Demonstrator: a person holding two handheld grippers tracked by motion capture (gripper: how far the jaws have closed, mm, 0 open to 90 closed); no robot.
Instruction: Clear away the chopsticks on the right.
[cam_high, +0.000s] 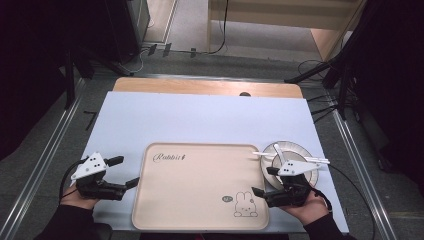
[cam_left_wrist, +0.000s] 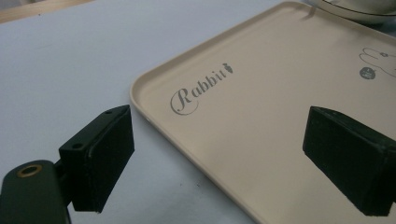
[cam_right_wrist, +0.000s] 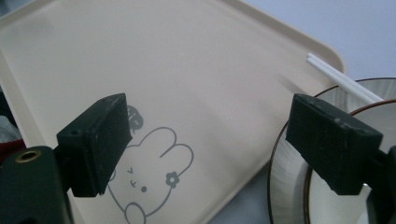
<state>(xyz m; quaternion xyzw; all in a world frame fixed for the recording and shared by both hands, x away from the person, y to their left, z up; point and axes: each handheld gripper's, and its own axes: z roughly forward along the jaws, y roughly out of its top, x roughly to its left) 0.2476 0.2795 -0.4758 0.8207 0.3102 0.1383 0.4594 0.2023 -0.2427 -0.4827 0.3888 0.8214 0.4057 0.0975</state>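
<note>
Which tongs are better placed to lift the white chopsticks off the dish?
Right. The right tongs hover open beside the dish holding the chopsticks; the left tongs sit across the tray.

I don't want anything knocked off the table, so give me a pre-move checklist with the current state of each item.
1. Left hand-held gripper open and holding nothing: ok.
2. Right hand-held gripper open and holding nothing: ok.
3. Tray lying flat on the white mat, nothing on it: ok.
4. Plate sitting fully on the mat, just off the tray's right edge: ok.
5. White chopsticks resting across the plate, one end reaching over the tray's corner: not ok, easily nudged.
6. Whether a bowl stands on the plate: cannot tell, the right hand-held gripper covers it.
</note>
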